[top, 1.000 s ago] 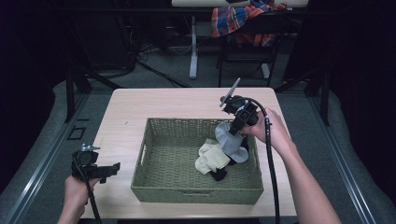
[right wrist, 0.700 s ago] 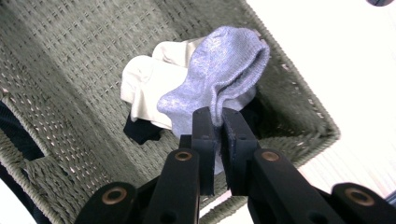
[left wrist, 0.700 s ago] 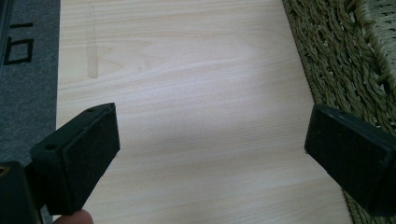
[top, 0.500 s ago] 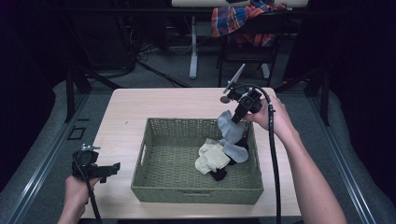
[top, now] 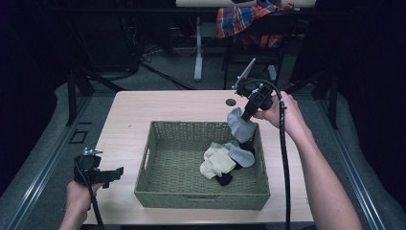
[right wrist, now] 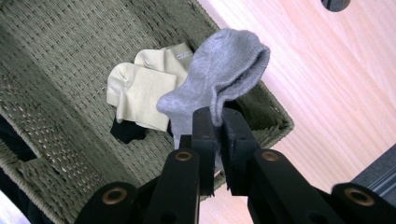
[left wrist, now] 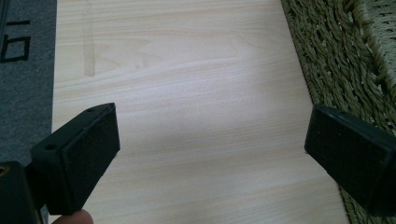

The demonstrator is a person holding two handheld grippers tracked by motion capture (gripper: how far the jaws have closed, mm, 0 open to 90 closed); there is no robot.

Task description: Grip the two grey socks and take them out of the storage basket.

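Fingers of the right gripper (right wrist: 215,122) are pinched tight on a grey sock (right wrist: 219,74), gripping it by a fold near the cuff so the rest hangs free. In the high view the sock (top: 241,125) dangles over the far right corner of the woven basket (top: 158,143), above the socks that lie inside. The left gripper (left wrist: 210,149) hangs beside the basket over the bare worktop (left wrist: 187,70), its fingers spread wide with nothing between them.

To do the lift well, I would raise the sock straight up until its toe clears the rim, since soft knit can snag on the rough weave, then carry it to the open worktop beside the basket. The grip is narrow, so a slow, steady move seems safest.

The grey sock is ribbed at the cuff, limp and stretchy. A cream sock (right wrist: 140,88) lies folded flat on the basket floor, with a black sock (right wrist: 127,130) partly under it. The basket is stiff, olive-green wicker, rectangular with upright walls; the worktop is smooth pale wood grain.
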